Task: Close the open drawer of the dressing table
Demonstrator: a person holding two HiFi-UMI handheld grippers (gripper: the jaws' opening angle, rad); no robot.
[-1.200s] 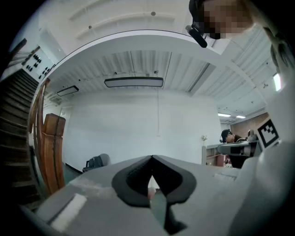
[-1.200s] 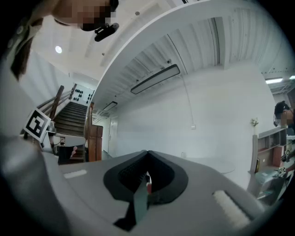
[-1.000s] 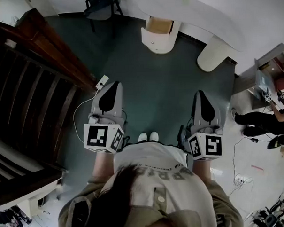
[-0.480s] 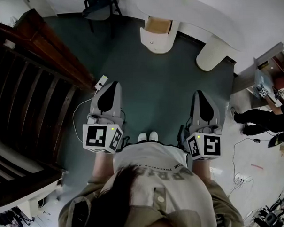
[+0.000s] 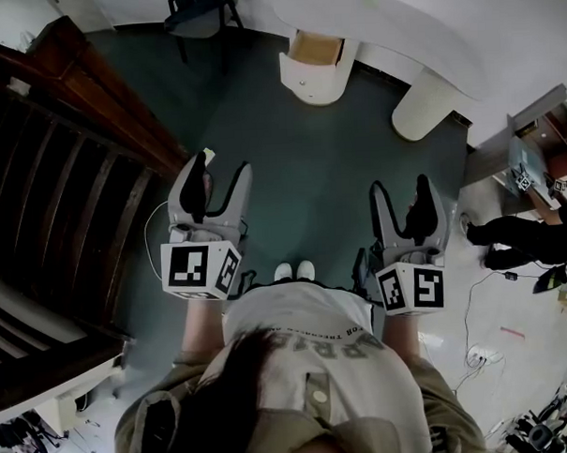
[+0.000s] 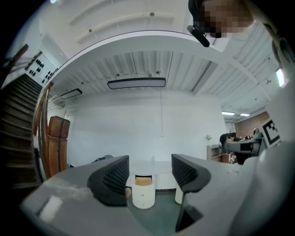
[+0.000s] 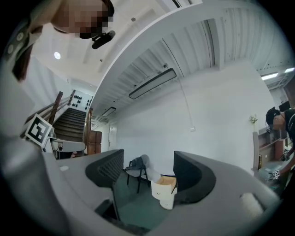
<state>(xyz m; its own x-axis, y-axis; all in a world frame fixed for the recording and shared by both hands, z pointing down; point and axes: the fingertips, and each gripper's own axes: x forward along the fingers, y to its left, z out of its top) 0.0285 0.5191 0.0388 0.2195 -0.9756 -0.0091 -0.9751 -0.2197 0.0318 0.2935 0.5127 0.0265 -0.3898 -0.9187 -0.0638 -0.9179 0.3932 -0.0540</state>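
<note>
Head view: the left gripper (image 5: 220, 177) and the right gripper (image 5: 401, 192) both stand wide apart and empty, touching nothing — their jaws have just been opening. One open drawer (image 5: 315, 52) of the single dressing table (image 5: 416, 32) lies well ahead of both grippers, roughly between them.

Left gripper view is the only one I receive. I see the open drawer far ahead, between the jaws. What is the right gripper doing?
Observer: The right gripper is open and empty. Its jaws have just been opening, like those of the left gripper, which is also empty.
Operator: Does anything stand in my way to the drawer?
Observer: No. In the head view, only green floor lies between both grippers and the drawer.
Operator: What is the dark shape behind my left jaw?
Observer: A dark chair. The right gripper view shows it standing left of the drawer, apart from it.
</note>
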